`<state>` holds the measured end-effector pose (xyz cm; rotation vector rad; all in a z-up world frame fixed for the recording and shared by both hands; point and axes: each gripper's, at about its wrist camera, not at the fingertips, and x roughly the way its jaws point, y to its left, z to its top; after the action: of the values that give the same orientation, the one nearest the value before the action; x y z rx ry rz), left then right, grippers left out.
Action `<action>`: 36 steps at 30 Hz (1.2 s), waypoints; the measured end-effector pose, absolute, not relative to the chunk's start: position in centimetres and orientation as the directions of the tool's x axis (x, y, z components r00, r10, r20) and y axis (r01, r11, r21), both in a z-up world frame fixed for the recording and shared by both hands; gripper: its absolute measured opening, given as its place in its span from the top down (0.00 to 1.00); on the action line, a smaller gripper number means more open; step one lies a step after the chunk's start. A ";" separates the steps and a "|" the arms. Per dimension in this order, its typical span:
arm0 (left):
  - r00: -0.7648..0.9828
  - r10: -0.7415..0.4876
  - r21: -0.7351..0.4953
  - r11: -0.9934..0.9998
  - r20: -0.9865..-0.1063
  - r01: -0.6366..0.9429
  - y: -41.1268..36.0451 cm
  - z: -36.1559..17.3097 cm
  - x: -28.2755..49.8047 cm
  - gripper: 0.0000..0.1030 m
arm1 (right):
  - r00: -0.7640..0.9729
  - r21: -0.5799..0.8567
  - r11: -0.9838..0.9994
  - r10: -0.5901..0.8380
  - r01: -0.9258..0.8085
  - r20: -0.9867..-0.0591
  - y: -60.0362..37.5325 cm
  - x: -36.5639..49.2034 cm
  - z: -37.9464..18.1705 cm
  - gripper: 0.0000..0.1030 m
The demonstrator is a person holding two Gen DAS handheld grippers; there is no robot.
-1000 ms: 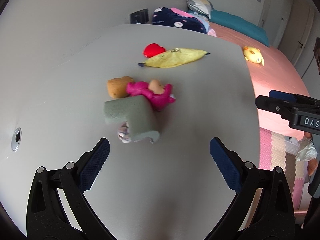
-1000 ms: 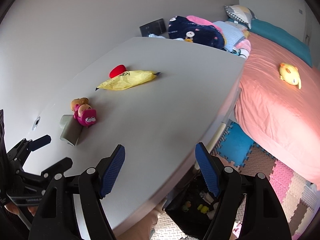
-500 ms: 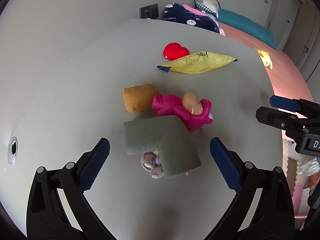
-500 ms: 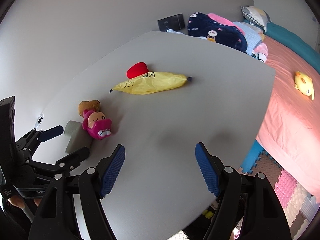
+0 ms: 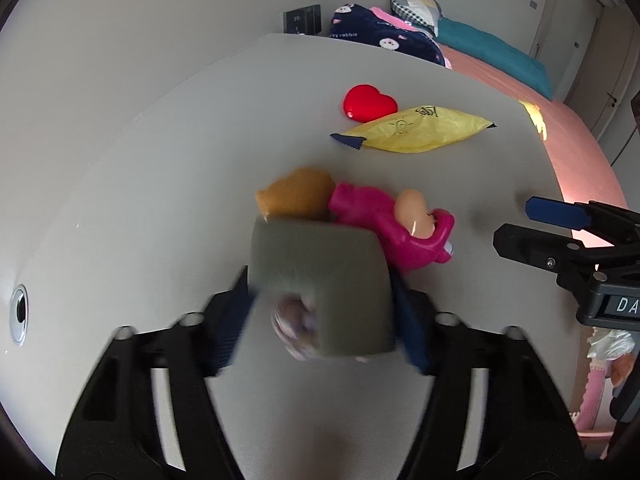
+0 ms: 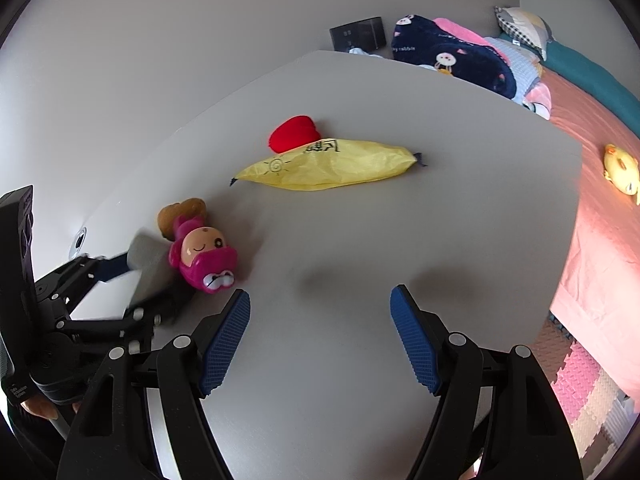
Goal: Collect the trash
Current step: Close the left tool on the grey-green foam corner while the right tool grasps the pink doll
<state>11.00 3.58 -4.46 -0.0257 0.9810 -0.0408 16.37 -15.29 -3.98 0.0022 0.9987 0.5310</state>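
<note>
A grey-green foam piece (image 5: 320, 276) lies on the white table (image 5: 160, 168), with a small crumpled wrapper (image 5: 294, 320) under its near side. My left gripper (image 5: 320, 320) has both blue pads against the foam's sides, blurred with motion. The foam also shows in the right wrist view (image 6: 150, 264), between the left gripper's fingers (image 6: 116, 266). A yellow snack bag (image 5: 412, 132) lies further back; it shows in the right wrist view (image 6: 328, 166) too. My right gripper (image 6: 320, 344) is open and empty above the table.
A pink doll (image 5: 400, 224) and a brown toy (image 5: 296, 196) touch the foam's far side. A red heart (image 5: 368, 102) sits behind the yellow bag. A cable hole (image 5: 19, 312) is at the table's left. A pink bed (image 6: 600, 208) lies right of the table.
My left gripper moved forward and closed from wide open onto the foam piece. My right gripper moved further in over the table and stayed open.
</note>
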 end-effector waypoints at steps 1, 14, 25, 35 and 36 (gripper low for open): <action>0.558 -0.041 -0.040 0.999 -0.829 0.014 3.8 -4.4 10.9 0.43 | 0.424 0.240 0.872 0.427 -0.427 -0.799 -15.0 16.4 -4.0 0.29; 0.627 -0.034 -0.075 0.996 -0.778 -0.040 8.1 -1.7 9.0 0.64 | 0.399 0.243 0.839 0.461 -0.487 -0.792 -11.1 16.0 -3.7 0.29; 0.618 -0.079 -0.173 0.980 -0.783 -0.094 11.4 -1.5 8.7 0.62 | 0.384 0.223 0.823 0.461 -0.523 -0.801 -8.2 16.2 -4.1 0.29; 0.592 -0.050 -0.157 0.979 -0.804 -0.130 12.4 -2.7 9.3 0.42 | 0.406 0.182 0.812 0.454 -0.554 -0.793 -7.0 16.8 -4.7 0.55; 0.590 -0.049 -0.154 0.979 -0.806 -0.130 12.5 -2.8 9.5 0.41 | 0.409 0.171 0.810 0.450 -0.560 -0.794 -6.8 16.8 -4.6 0.55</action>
<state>9.52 12.50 -2.83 -0.2054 0.9408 0.0474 16.76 -6.81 -4.63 -0.1291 0.9575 0.6386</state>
